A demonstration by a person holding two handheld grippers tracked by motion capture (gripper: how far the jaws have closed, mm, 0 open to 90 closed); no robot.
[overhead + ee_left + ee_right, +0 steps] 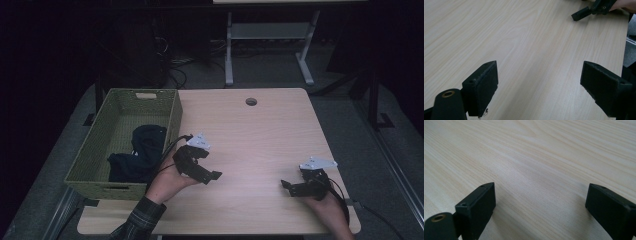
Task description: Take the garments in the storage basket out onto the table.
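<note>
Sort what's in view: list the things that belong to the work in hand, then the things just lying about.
In the work:
- left gripper, open, beside the basket
- right gripper, open over bare tabletop
- green woven rectangular basket
- dark bundled cloth inside that basket

Just lying about:
- light wooden table with its round cable hole
- grey metal desk frame behind

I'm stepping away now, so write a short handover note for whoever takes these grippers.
Left gripper: open, holding nothing, over the table beside the basket.
Right gripper: open, holding nothing, low over the table's right front.
Dark clothes lie inside the green basket at the table's left.
Done: clothes are in the basket.
Left: no loose items seen on the table; check before stopping.
</note>
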